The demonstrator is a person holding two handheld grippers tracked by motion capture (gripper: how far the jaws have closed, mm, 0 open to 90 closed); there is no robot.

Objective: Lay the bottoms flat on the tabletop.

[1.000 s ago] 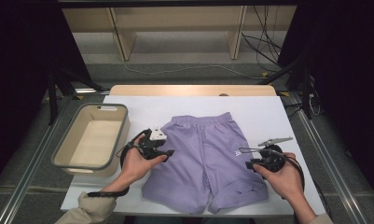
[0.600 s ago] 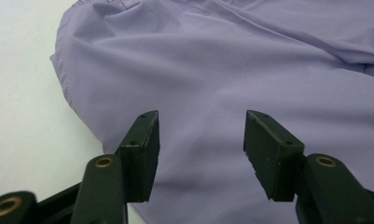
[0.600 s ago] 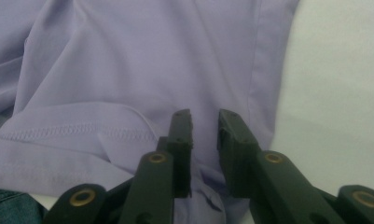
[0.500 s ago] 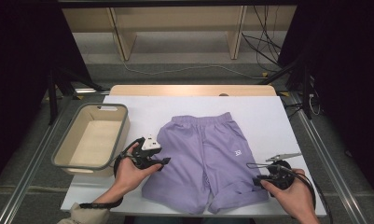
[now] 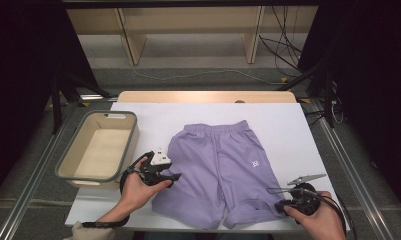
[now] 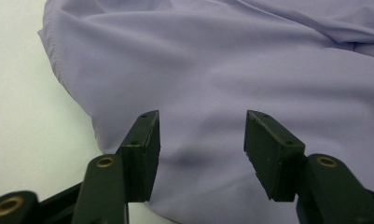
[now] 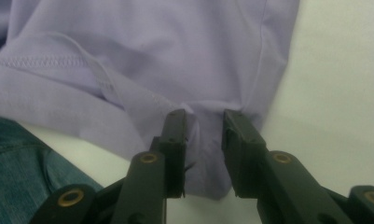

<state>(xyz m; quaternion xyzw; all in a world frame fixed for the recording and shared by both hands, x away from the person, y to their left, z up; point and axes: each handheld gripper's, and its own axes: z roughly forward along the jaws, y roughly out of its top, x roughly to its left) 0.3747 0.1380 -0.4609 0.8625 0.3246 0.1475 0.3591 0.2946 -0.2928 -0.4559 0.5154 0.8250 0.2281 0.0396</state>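
A pair of purple shorts (image 5: 223, 165) lies flat on the white table (image 5: 288, 125), waistband away from me. My left gripper (image 5: 174, 177) sits at the left leg's outer edge. Its jaws stand open just above the fabric (image 6: 222, 70), nothing pinched between them (image 6: 201, 135). My right gripper (image 5: 275, 200) is at the right leg's hem near the table's front edge. In the right gripper view its jaws (image 7: 204, 121) are shut on a bunched fold of the shorts (image 7: 152, 46), and creases run out from the pads.
A beige bin (image 5: 133, 135) stands on the table's left side, close beside my left hand. Blue denim (image 7: 17, 158) on the person's leg shows below the table's front edge. Wooden shelving and cables lie beyond the far edge.
My right hand has drawn back toward the front edge, taking the right leg's hem with it, so that leg now lies folded over near the hem. The left hand has barely shifted.
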